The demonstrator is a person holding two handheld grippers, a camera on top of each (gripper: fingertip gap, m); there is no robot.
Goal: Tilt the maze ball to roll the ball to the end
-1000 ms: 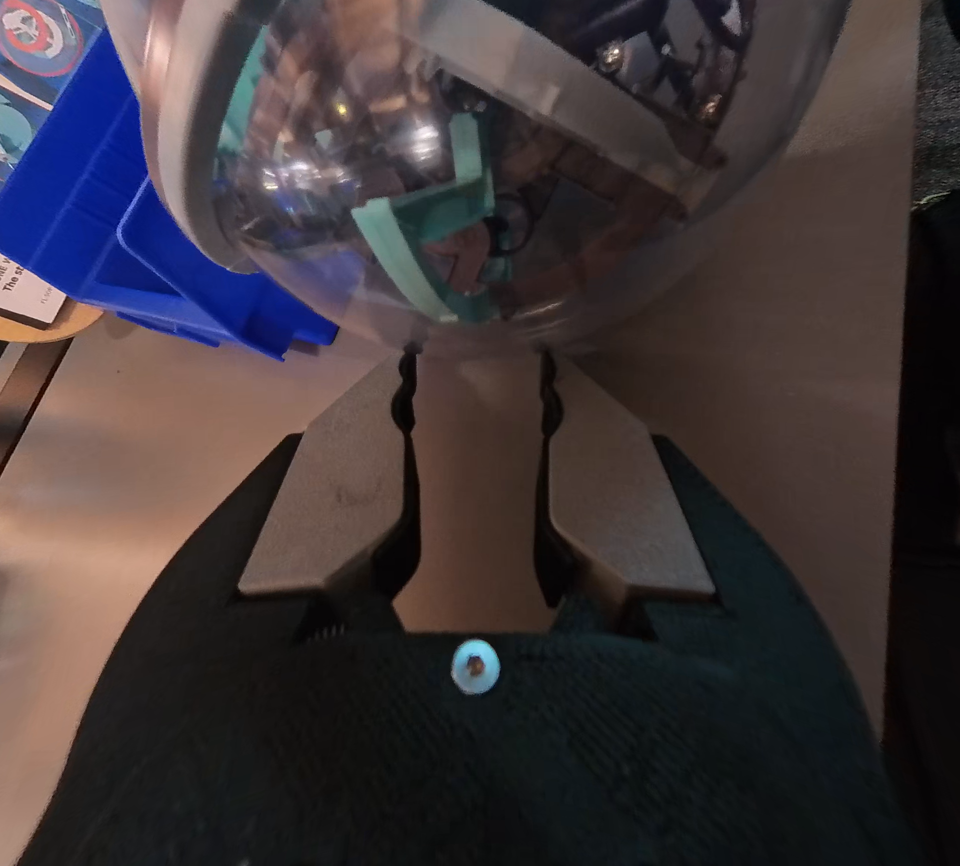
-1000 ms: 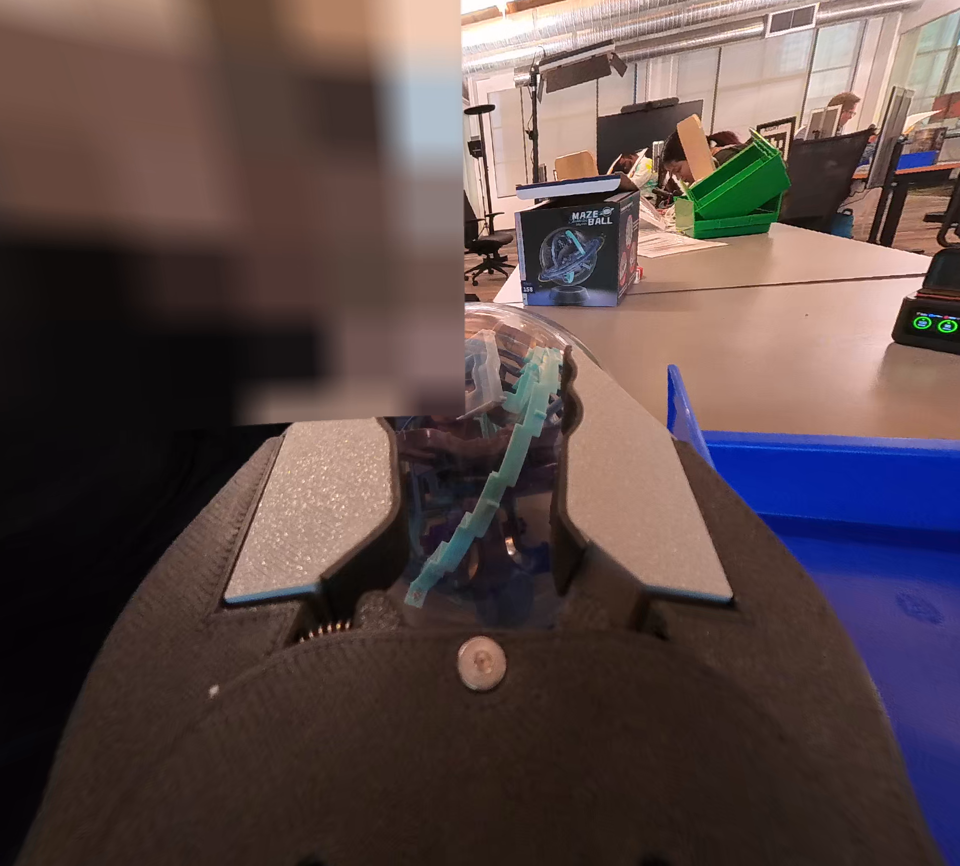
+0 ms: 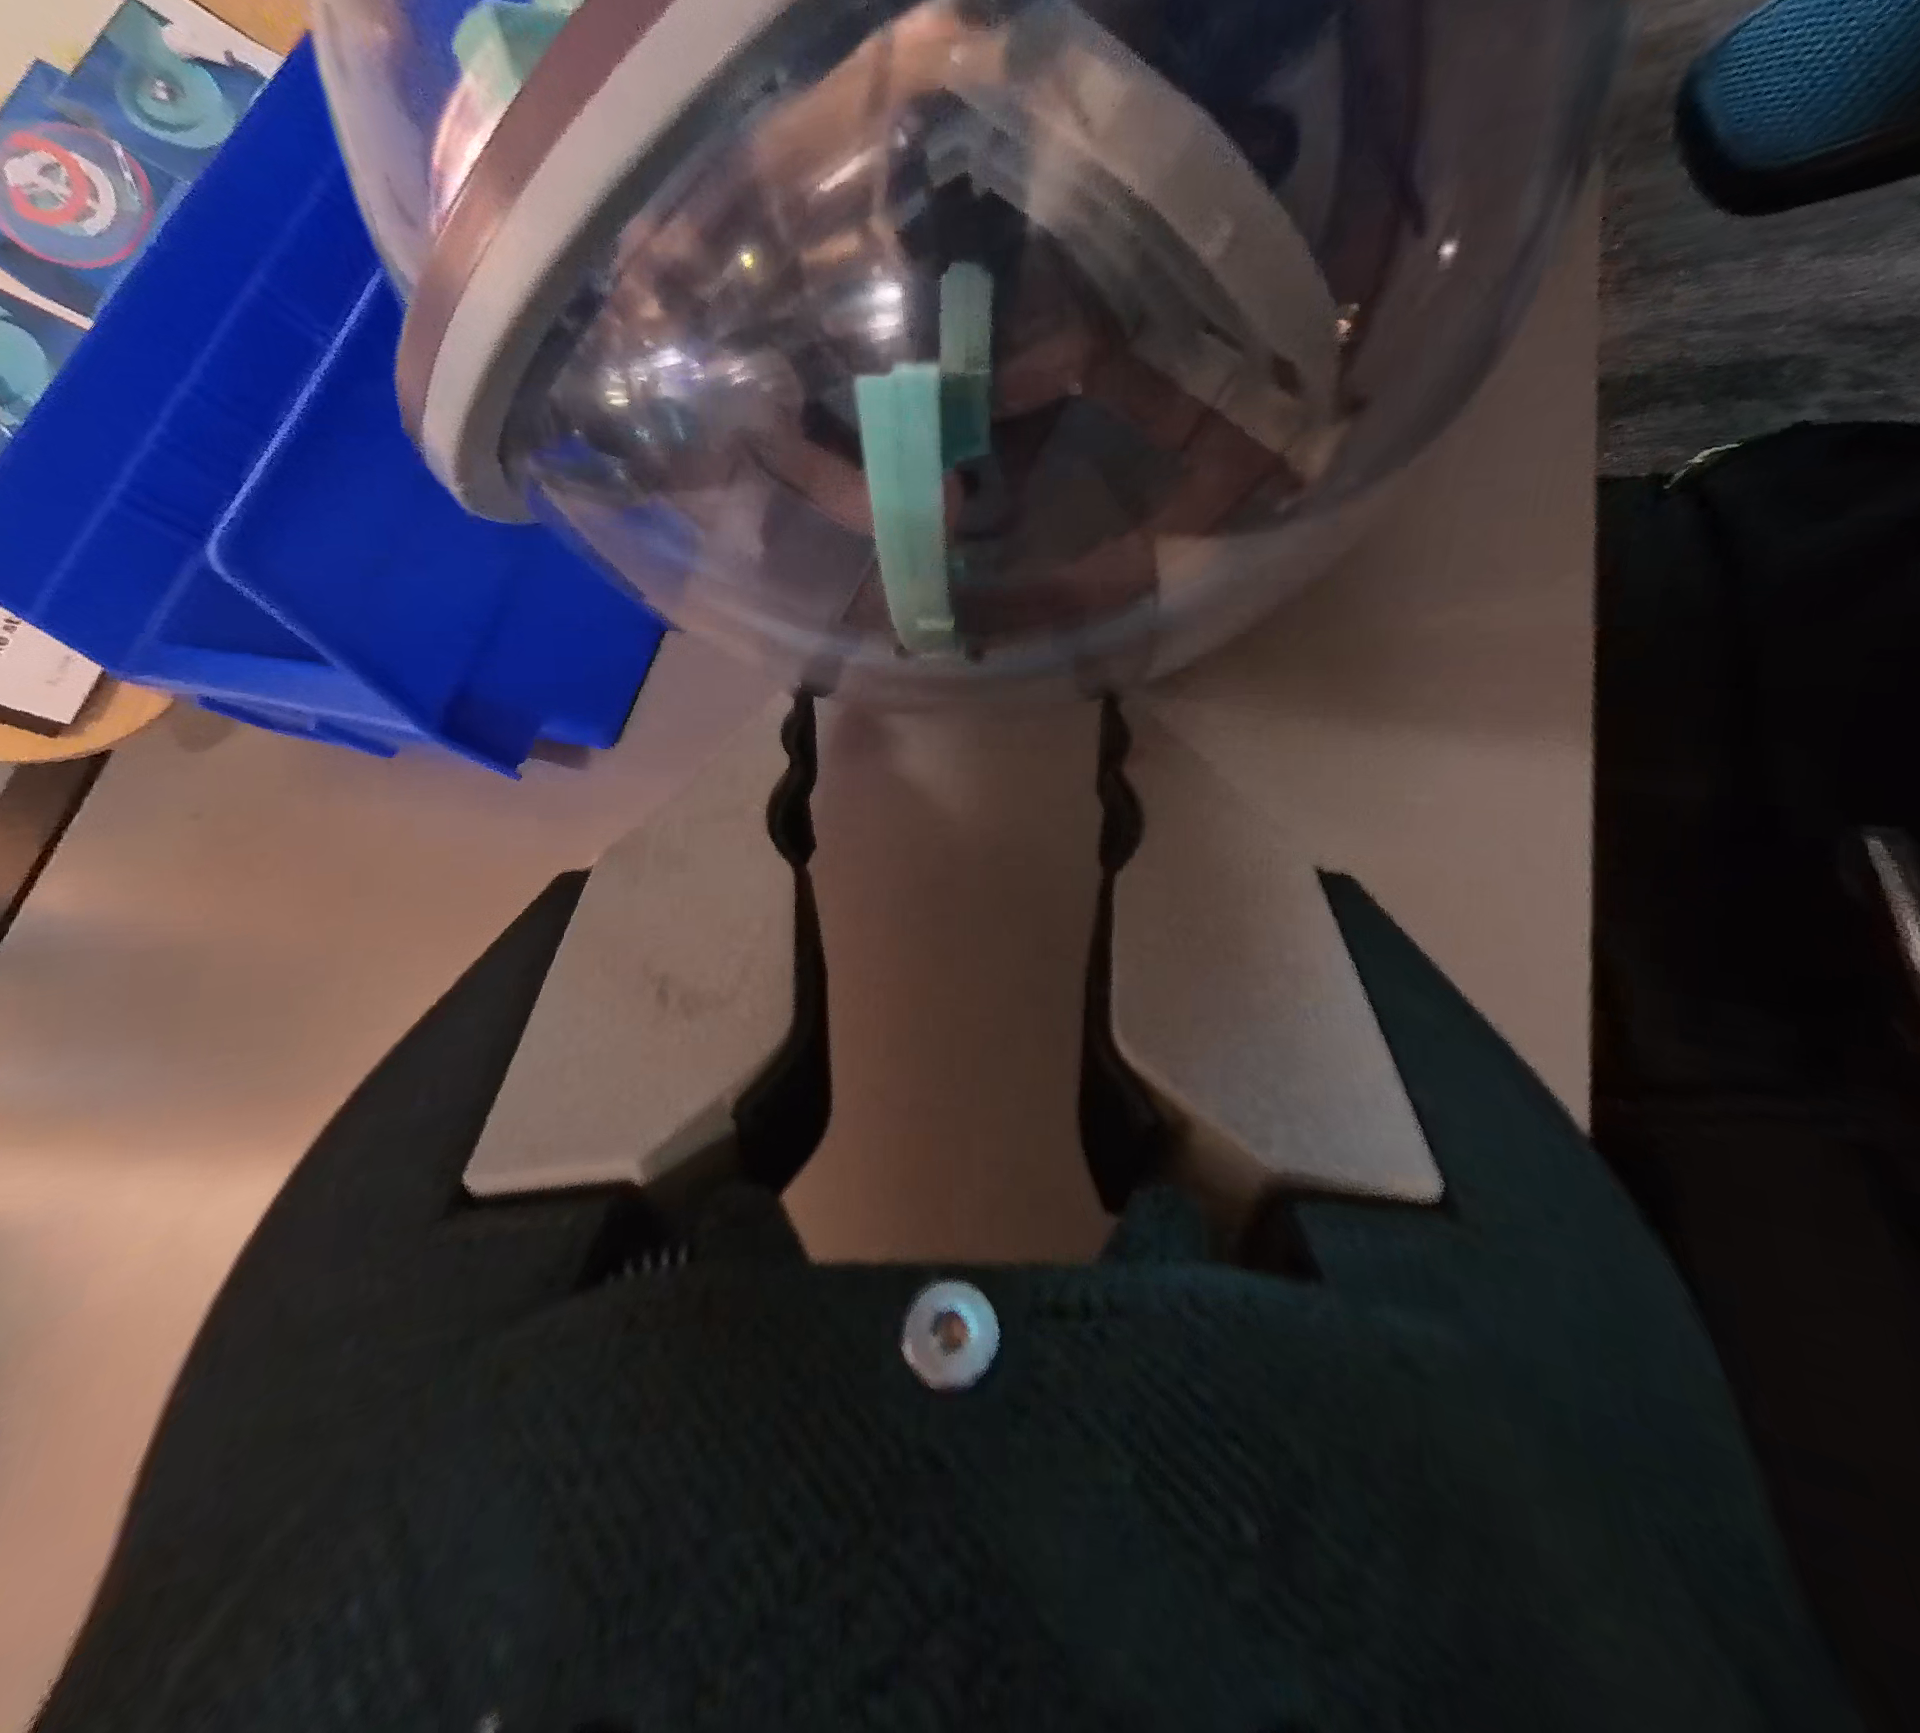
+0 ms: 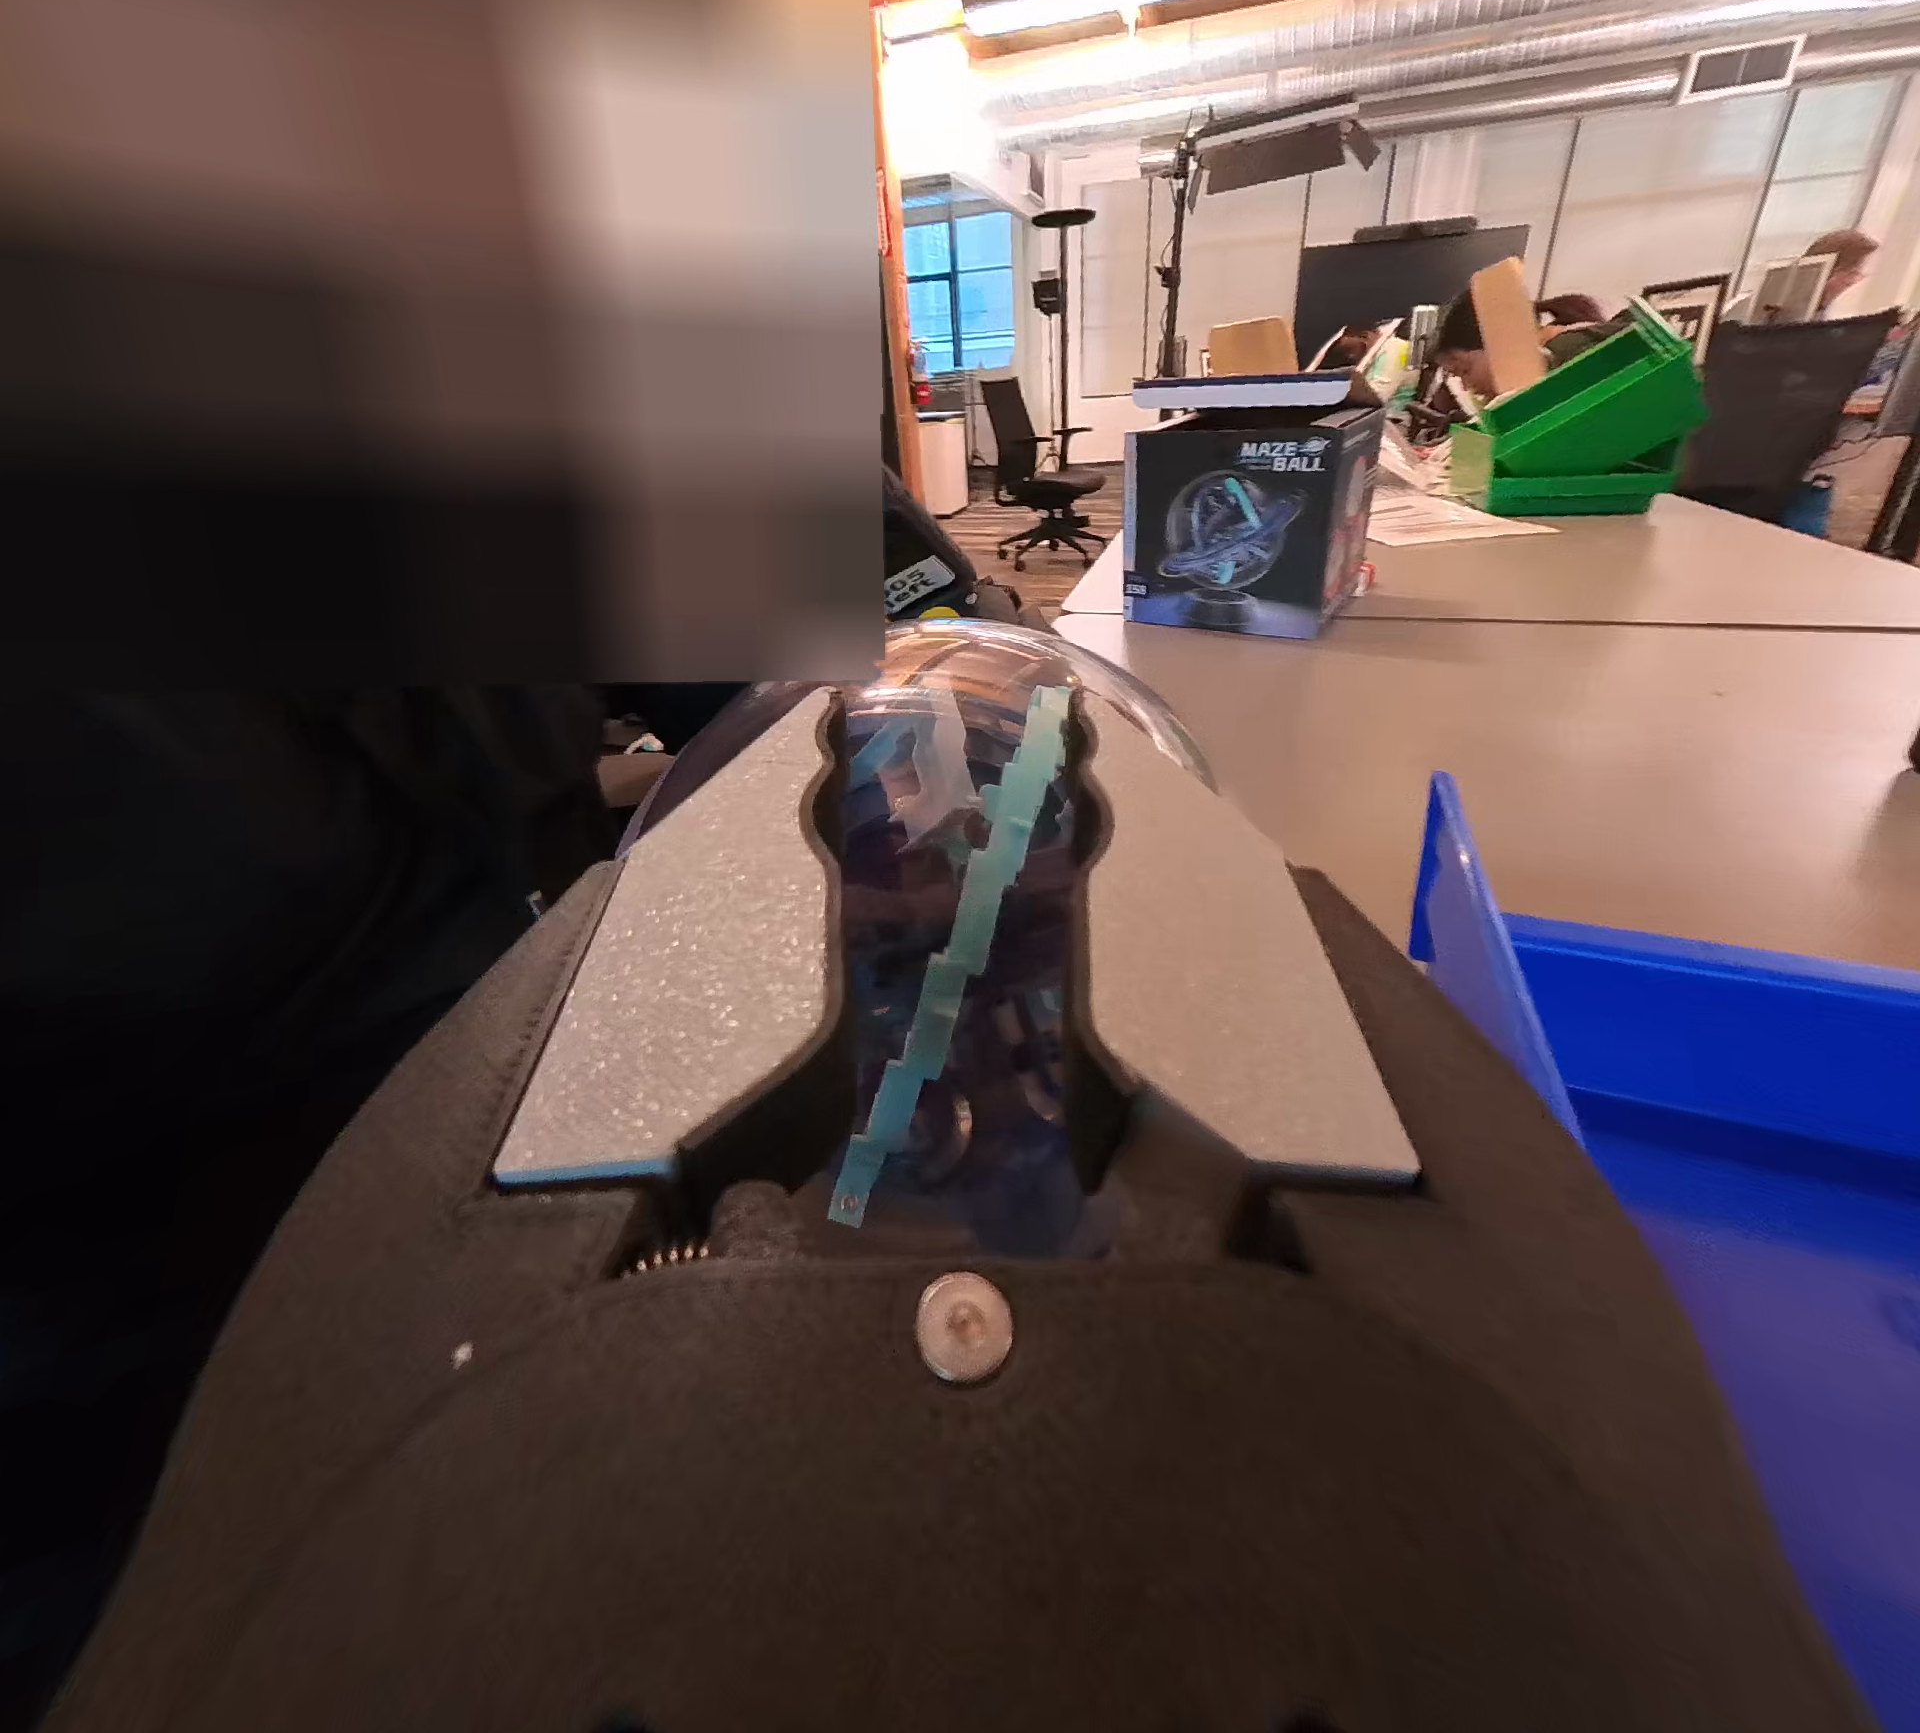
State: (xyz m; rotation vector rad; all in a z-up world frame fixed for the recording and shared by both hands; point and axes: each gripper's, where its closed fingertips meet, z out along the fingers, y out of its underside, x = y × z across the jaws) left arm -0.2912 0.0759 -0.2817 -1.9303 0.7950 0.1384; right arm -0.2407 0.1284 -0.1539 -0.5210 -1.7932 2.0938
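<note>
The maze ball [image 3: 935, 229] is a big clear sphere with a grey seam ring and teal and dark tracks inside. It is held up above the table [image 3: 260, 956] and fills the top of the left wrist view. My left gripper [image 3: 954, 712] is open, and both fingertips [image 3: 800, 717] touch the sphere's outer shell from below; nothing is between the pads. In the right wrist view my right gripper [image 4: 954, 696] lies against the sphere [image 4: 1143, 717] with its jaws apart. A teal stepped track [image 4: 987, 904] shows through the gap. The small ball inside cannot be made out.
A blue bin [image 3: 260, 436] sits on the table to the left; it also shows in the right wrist view [image 4: 1714, 1112]. A dark printed box [image 4: 1247, 520] and green bins [image 4: 1579, 436] stand farther back. A blue mesh chair part [image 3: 1808, 73] is off the table's right edge.
The sphere has turned: its grey seam ring and teal track sit at a new angle. My left jaws opened slightly wider. My right jaws narrowed against the sphere.
</note>
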